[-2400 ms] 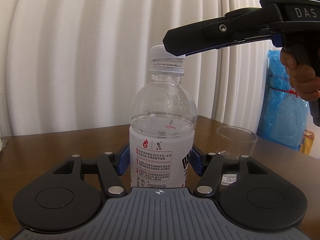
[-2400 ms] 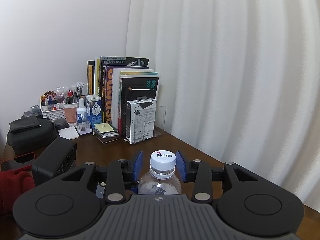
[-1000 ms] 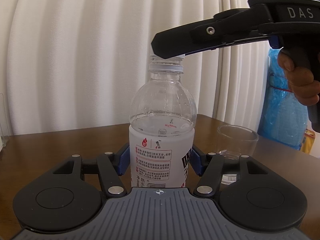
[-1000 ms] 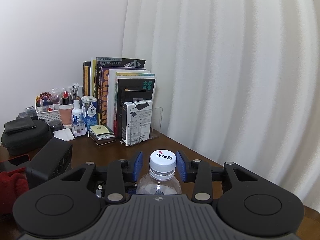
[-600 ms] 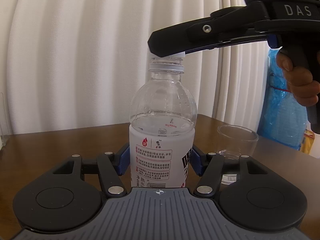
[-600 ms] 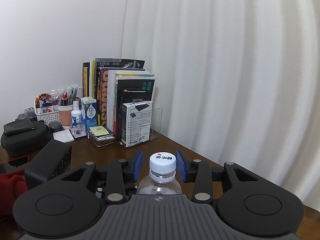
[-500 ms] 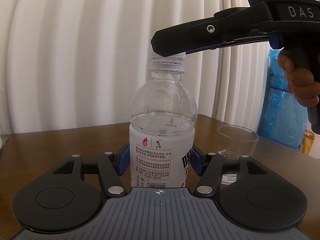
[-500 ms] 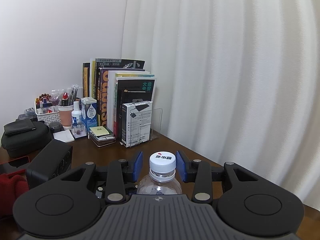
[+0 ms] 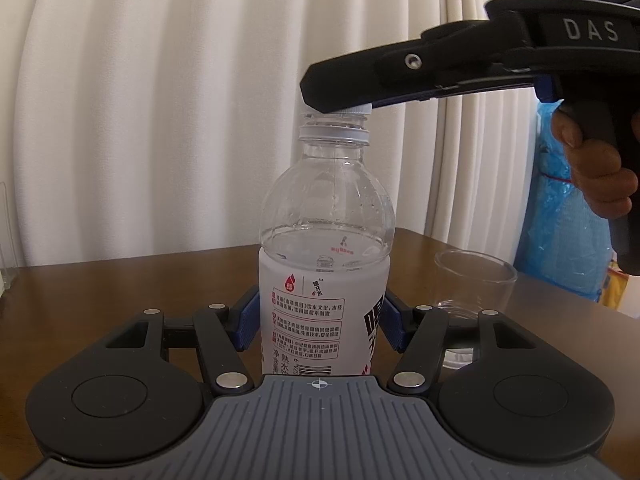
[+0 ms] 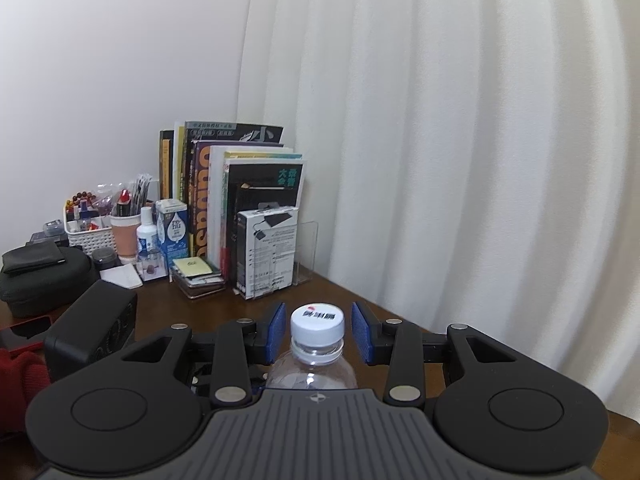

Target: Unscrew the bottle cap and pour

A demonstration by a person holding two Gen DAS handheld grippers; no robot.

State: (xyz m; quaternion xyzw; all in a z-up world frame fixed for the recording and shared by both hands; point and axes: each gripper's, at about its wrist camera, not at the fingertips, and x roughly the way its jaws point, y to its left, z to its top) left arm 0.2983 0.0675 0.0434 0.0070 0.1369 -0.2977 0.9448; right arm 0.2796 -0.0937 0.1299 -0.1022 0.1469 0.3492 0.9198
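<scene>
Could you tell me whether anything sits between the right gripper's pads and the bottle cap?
Nothing visible does. The cap stands between the closing pads of the right gripper, with only a bare gap on each side.

White curtain hangs behind the brown table. In the corner a row of books stands upright w/ a white box in front. Left of them: white basket w/ small items, black pouch. Blue plastic bag near the curtain's right edge.
</scene>
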